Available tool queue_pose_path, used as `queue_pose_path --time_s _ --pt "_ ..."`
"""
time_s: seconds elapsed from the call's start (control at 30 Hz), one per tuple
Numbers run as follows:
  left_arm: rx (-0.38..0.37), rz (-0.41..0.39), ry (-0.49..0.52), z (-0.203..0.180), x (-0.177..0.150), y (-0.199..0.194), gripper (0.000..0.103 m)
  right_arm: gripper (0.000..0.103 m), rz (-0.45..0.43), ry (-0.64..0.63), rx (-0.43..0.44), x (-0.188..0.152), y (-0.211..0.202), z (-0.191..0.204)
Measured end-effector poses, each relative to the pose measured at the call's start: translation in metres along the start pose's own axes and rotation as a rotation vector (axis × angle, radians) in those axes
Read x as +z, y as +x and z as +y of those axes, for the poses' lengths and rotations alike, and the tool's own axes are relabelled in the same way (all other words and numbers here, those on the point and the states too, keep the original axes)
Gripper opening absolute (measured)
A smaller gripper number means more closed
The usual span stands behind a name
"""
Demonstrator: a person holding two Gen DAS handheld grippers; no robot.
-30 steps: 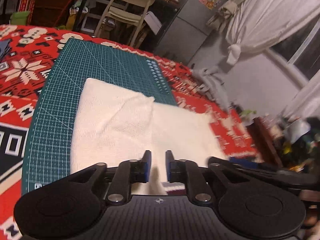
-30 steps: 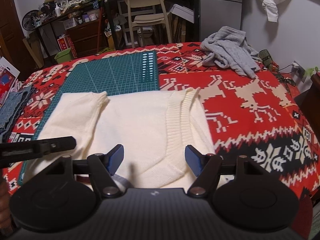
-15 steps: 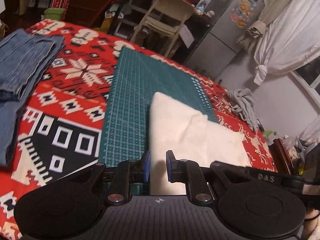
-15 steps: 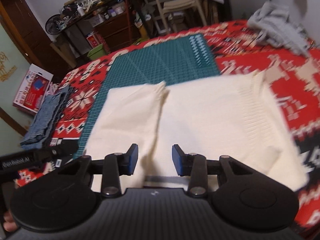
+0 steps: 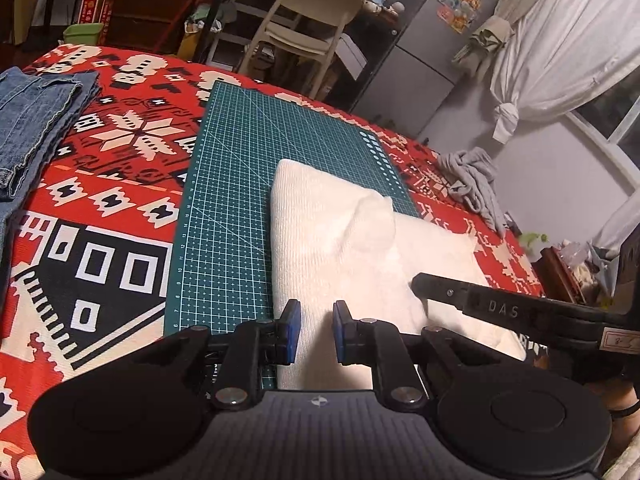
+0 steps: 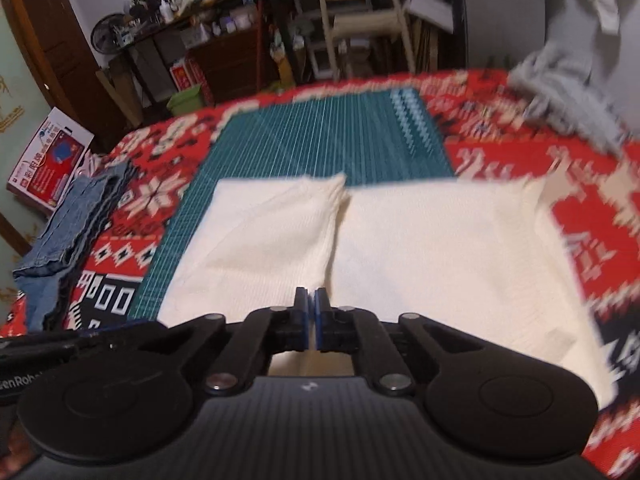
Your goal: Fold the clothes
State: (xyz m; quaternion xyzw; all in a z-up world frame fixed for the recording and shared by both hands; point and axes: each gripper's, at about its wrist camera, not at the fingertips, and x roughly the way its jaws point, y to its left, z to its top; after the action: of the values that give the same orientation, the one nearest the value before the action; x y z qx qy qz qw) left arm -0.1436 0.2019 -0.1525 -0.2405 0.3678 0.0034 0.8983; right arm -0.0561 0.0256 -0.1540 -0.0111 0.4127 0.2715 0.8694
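While the cream knit sweater (image 6: 400, 248) lies flat, partly on the green cutting mat (image 5: 232, 200) over the red patterned blanket (image 5: 120, 160), my right hand-held gripper (image 6: 311, 312) is pinched shut at its near hem; my left hand-held gripper (image 5: 316, 330) stands narrowly parted over its near edge, clamping nothing that I can see.

In front of me the cream knit sweater (image 6: 420, 248) lies flat, partly on the green cutting mat (image 6: 320, 136) and partly on the red patterned cloth (image 6: 592, 220). Its left part is folded inward over the body, a ribbed edge along the right; folded jeans (image 5: 28, 120) rest far left, a crumpled grey garment (image 5: 472, 184) far right
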Motion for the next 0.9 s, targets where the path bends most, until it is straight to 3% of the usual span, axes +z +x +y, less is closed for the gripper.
queue_pose_path --time_s 0.13,0.33,0.53,0.67,0.73,0.77,0.9 --pt "0.001 0.005 -0.002 0.001 0.000 0.001 0.016 0.000 0.044 -0.051 -0.104 -0.008 0.012 -0.007" --pt "-0.007 0.008 -0.025 0.005 0.000 0.001 0.015 0.002 0.025 0.090 0.028 -0.008 0.001 -0.023" --pt "0.013 0.008 0.006 -0.001 -0.001 0.000 0.016 0.016 -0.012 0.199 0.102 -0.009 -0.003 -0.035" --pt "0.016 0.008 0.016 -0.002 -0.001 0.000 0.016 0.023 0.035 0.220 0.131 -0.011 0.011 -0.033" --pt "0.017 0.008 0.019 -0.002 -0.001 0.000 0.016 0.021 0.051 0.230 0.136 -0.012 0.015 -0.033" --pt "0.018 0.007 0.022 -0.003 -0.001 0.000 0.016 0.004 0.048 0.227 0.139 -0.011 0.015 -0.031" --pt "0.021 0.015 0.042 -0.007 -0.002 0.000 0.016 0.004 -0.025 0.106 0.085 -0.007 -0.005 -0.012"
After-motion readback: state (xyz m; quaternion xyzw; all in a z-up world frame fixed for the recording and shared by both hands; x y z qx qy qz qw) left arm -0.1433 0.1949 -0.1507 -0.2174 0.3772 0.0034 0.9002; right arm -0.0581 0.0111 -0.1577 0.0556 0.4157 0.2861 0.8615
